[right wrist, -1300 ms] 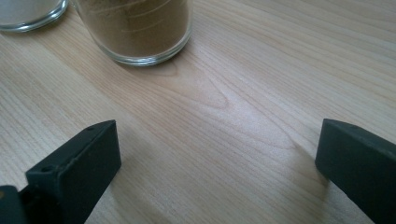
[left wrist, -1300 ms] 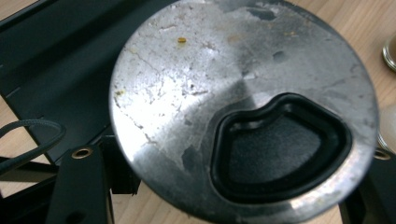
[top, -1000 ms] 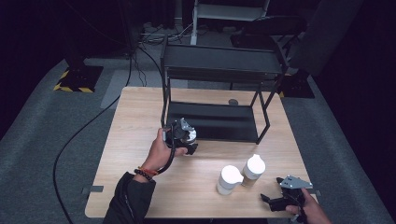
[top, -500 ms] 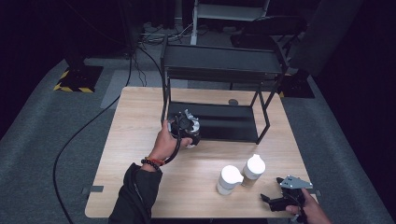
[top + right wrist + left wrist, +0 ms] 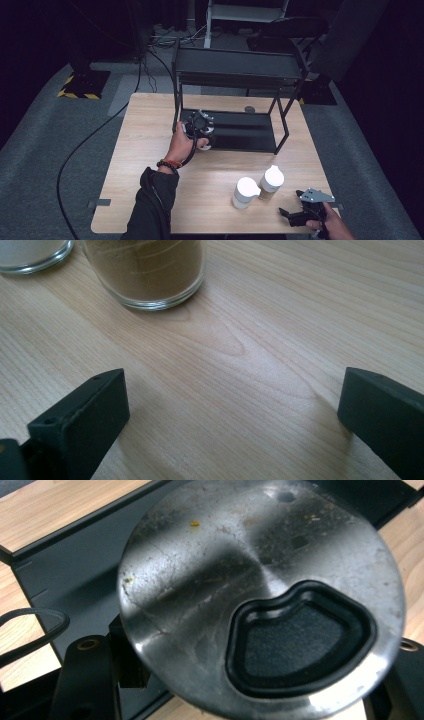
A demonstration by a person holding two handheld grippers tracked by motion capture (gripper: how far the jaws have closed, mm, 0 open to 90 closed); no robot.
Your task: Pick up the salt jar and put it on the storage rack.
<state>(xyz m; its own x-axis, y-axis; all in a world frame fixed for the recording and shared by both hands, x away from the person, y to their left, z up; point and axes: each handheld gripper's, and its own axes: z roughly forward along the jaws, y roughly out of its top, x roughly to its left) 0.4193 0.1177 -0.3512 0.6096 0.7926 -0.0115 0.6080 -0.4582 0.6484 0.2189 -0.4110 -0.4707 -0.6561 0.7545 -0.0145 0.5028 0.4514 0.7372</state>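
Fingers of the left gripper (image 5: 201, 131) are closed on a round metal jar (image 5: 260, 595), seen end-on in the left gripper view, its scuffed face with a dark recessed panel nearly hiding the fingers (image 5: 85, 677). Over the last second this hand has carried it forward from the open counter (image 5: 150, 130) to the front edge of the black rack (image 5: 235, 75), just over the rack's lower shelf (image 5: 60, 575). That suggests, as a judgement, the jar is about to be set on that shelf. The right gripper (image 5: 300, 216) has not moved: its fingers (image 5: 80, 415) stand wide apart and empty, low over the wood, near the brown-filled jar (image 5: 150, 270) and the white-capped one (image 5: 245, 192) beside it.
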